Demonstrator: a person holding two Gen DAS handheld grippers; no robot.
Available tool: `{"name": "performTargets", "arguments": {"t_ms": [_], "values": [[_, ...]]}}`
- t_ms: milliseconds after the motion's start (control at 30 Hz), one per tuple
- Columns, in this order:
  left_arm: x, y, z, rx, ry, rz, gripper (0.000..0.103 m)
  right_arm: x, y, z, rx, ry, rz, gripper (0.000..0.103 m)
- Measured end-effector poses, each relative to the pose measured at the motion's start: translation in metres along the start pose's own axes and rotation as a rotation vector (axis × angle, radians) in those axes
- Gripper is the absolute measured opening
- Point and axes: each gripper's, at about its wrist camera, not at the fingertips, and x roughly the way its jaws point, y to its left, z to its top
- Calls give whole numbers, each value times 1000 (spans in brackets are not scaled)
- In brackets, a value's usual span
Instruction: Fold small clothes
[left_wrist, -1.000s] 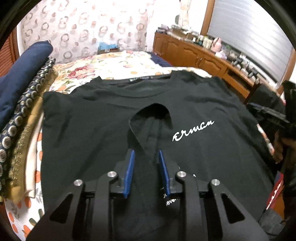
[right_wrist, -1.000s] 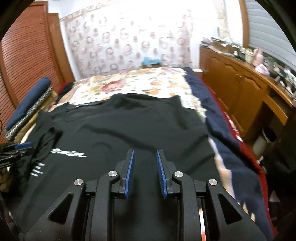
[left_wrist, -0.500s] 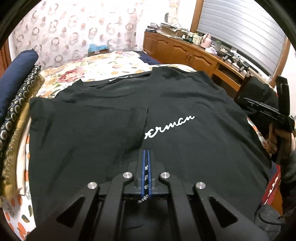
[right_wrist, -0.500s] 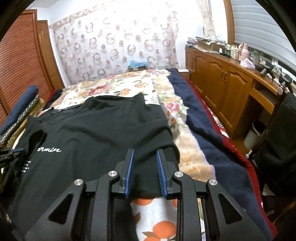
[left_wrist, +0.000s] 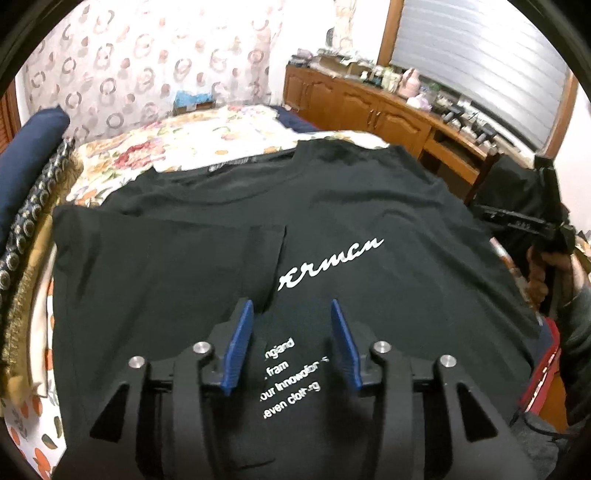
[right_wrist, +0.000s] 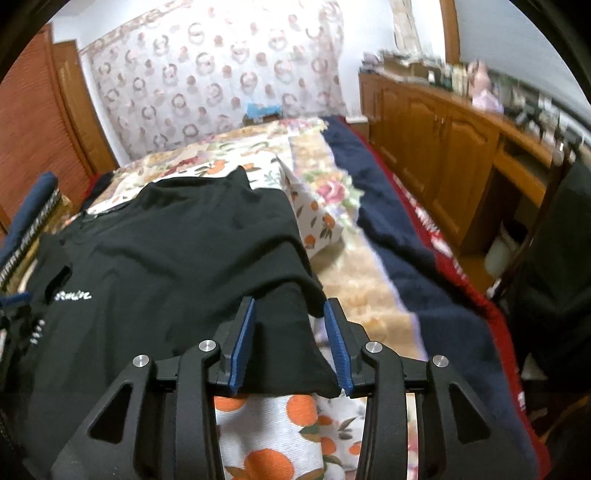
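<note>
A black T-shirt (left_wrist: 369, 206) with white script lies front up on the bed. Its left side and sleeve (left_wrist: 166, 266) are folded flat over the chest. My left gripper (left_wrist: 291, 314) hovers over the small printed text; its jaws are opening and the pads pinch nothing. In the right wrist view the same T-shirt (right_wrist: 177, 251) ends in its right sleeve (right_wrist: 284, 332). That sleeve lies below and between the blue pads of my right gripper (right_wrist: 290, 306), whose jaws are opening and do not press it. A hand (left_wrist: 543, 273) holds that gripper at the shirt's right edge.
A pile of folded clothes (left_wrist: 29, 206) sits along the left of the bed. The orange-print bedspread (right_wrist: 266, 443) shows below the sleeve, with a navy blanket (right_wrist: 406, 258) to its right. Wooden cabinets (right_wrist: 443, 147) line the right wall.
The left gripper laid the lifted fold flat on the chest, shut, then opened and let it go. The right gripper slid right to the shirt's right sleeve and its jaws widened.
</note>
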Motion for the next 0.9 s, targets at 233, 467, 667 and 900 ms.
{"name": "performTargets", "arguments": {"t_ms": [233,467,667,900], "values": [[15,-7,-5,32,16,26,57,8,-9,5,18,52,68,38],[19,-19,-9,100,-8,96,59,19,-2,13,-4,78,124,29],[21,-25,-9,112,-4,97,66,16,4,12,-76,49,74,13],[22,-24,-9,113,-2,96,69,6,10,12,-148,-7,42,1]]}}
